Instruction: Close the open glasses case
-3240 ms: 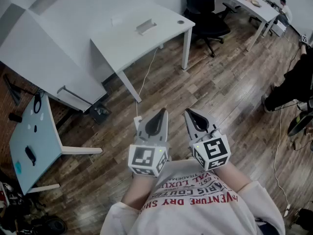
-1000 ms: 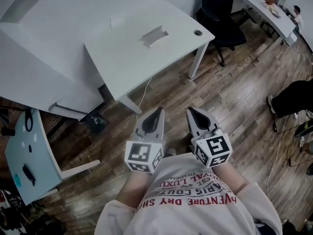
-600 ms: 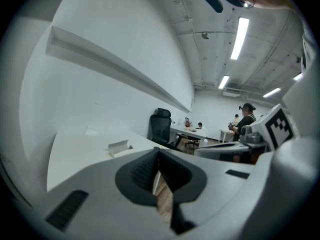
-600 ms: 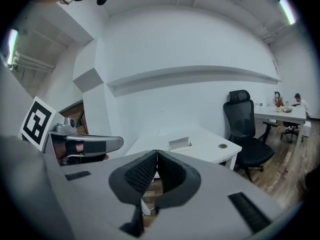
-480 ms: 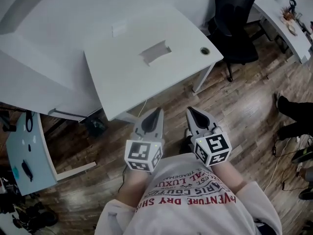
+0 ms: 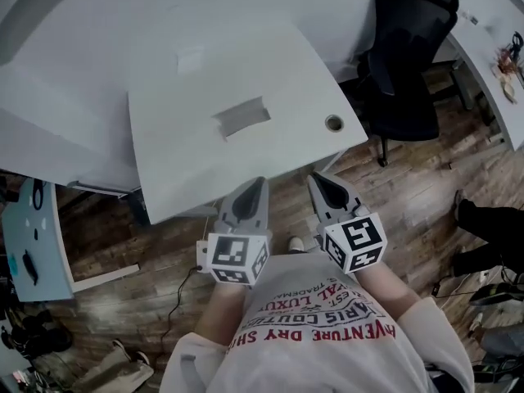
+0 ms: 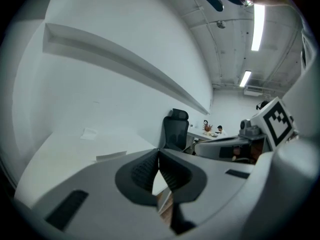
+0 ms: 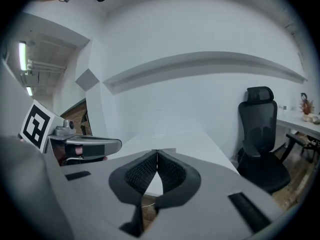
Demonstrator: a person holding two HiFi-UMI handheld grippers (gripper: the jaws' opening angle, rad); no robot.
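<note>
The glasses case (image 6: pixel 241 116) is a pale grey, flat, open shape lying near the middle of the white desk (image 6: pixel 180 158). In the left gripper view the glasses case (image 7: pixel 111 156) shows as a low strip on the desktop, ahead and to the left. My left gripper (image 6: pixel 256 183) and right gripper (image 6: pixel 313 177) are held side by side in front of my chest, just short of the desk's near edge. Both are shut with nothing between the jaws, as the left gripper (image 7: pixel 159 151) and right gripper (image 8: pixel 157 152) show close up.
A small white card (image 6: pixel 191 60) lies at the desk's far side, and a round cable hole (image 6: pixel 333 123) sits near its right corner. A black office chair (image 6: pixel 409 56) stands to the right. A second table (image 6: pixel 33 236) is at the far left, on wooden flooring.
The white desk has come closer and now sits directly in front of the gripper tips. Both grippers stay shut in the same pose before my chest.
</note>
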